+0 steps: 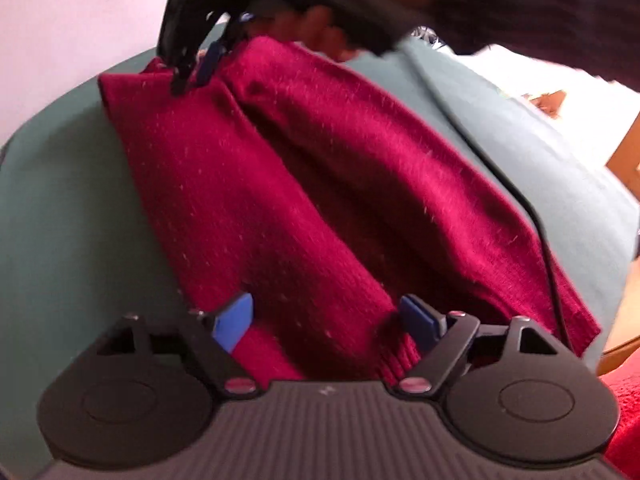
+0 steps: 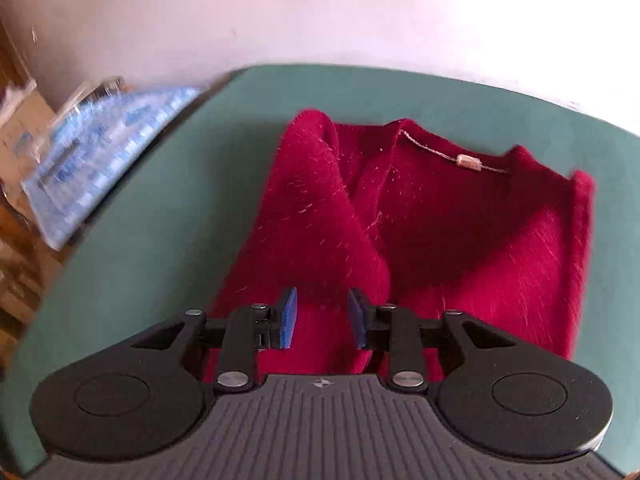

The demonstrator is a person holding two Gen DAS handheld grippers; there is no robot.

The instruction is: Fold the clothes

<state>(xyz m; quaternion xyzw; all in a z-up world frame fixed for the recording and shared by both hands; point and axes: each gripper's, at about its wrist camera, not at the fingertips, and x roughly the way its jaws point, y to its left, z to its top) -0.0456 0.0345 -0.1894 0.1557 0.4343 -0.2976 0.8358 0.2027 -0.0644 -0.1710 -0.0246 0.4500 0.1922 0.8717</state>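
The red sweater [image 2: 460, 240] lies half-folded on the green counter [image 2: 160, 220]. Left claw [image 1: 328, 320] gapes over its hem; right claw [image 2: 322, 316] hovers slightly apart, holding nothing. Best pinch both layers squarely before folding.

Green table cover [image 2: 160, 208]; blue-white pack [image 2: 108, 140] beside it; black cable [image 1: 536, 216].
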